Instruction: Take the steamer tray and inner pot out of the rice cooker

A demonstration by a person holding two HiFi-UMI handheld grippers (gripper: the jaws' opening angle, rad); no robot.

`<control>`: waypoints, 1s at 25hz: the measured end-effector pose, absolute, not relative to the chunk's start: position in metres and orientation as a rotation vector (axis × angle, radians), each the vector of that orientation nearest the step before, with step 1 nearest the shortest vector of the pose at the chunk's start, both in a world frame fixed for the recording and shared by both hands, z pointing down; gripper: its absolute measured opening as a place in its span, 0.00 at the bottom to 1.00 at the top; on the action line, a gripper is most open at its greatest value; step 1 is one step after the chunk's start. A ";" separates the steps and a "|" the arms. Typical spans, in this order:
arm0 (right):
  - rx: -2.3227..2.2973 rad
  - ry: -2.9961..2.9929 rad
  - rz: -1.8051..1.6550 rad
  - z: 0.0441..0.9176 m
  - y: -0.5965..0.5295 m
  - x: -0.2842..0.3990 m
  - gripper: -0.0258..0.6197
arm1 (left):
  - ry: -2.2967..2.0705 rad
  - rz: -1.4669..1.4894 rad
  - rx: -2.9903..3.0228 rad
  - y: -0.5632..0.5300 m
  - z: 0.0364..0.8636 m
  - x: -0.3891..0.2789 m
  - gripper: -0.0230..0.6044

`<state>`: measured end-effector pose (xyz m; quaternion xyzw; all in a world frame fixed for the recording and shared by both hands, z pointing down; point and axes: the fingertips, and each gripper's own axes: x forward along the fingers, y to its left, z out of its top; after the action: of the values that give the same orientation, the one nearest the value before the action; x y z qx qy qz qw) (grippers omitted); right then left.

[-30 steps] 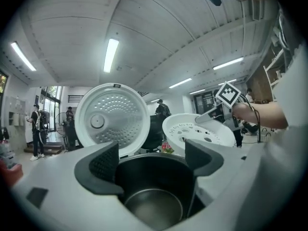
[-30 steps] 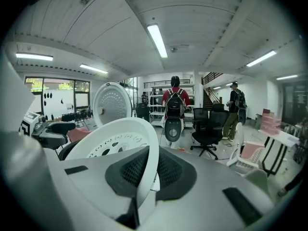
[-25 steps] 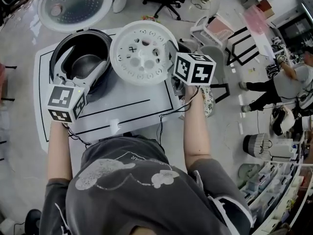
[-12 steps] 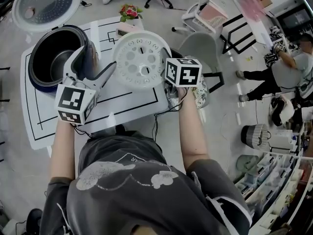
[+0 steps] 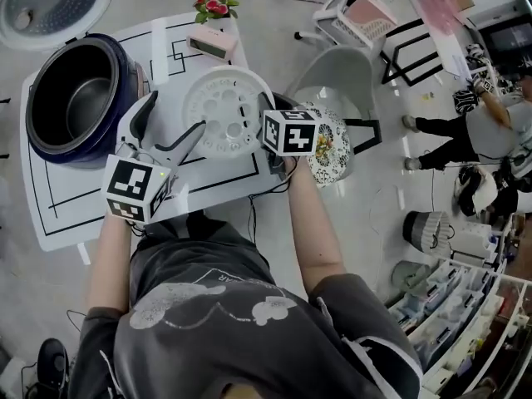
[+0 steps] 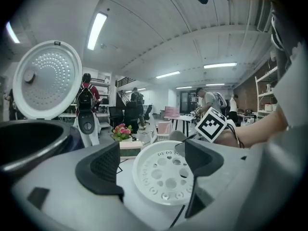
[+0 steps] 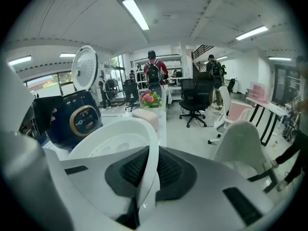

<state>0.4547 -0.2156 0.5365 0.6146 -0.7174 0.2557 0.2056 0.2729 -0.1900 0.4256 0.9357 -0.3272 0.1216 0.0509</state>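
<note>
Right tool (image 7: 151, 174) clamped on the rim of the steamer tray (image 5: 223, 123), just right of the rice cooker (image 5: 79, 156), low over the tabletop (image 5: 75, 214) for set-down, I reckon. Left tool (image 5: 169, 125) wide, empty. Inner pot (image 5: 90, 102) inside the cooker.

No legible text, label, brand or number on anything in view.

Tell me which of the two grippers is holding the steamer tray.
The right gripper: its jaws are clamped on the rim of the white steamer tray. The left gripper has its jaws apart, gripping nothing.
</note>
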 end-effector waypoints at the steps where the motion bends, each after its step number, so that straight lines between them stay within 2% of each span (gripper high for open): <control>1: 1.704 -2.000 0.722 0.544 -0.217 0.454 0.11 | -0.991 0.388 2.837 -0.190 0.433 0.275 0.71; 11: 1.648 -1.974 0.793 0.592 -0.224 0.449 0.11 | -0.942 0.458 2.738 -0.188 0.480 0.277 0.71; 25: 1.682 -1.936 0.862 0.623 -0.216 0.451 0.12 | -0.912 0.446 2.707 -0.172 0.483 0.265 0.71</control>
<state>0.4513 -0.2161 0.6231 0.6070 -0.6986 0.3112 0.2161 0.2650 -0.1718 0.4835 0.9290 -0.3130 0.1530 0.1251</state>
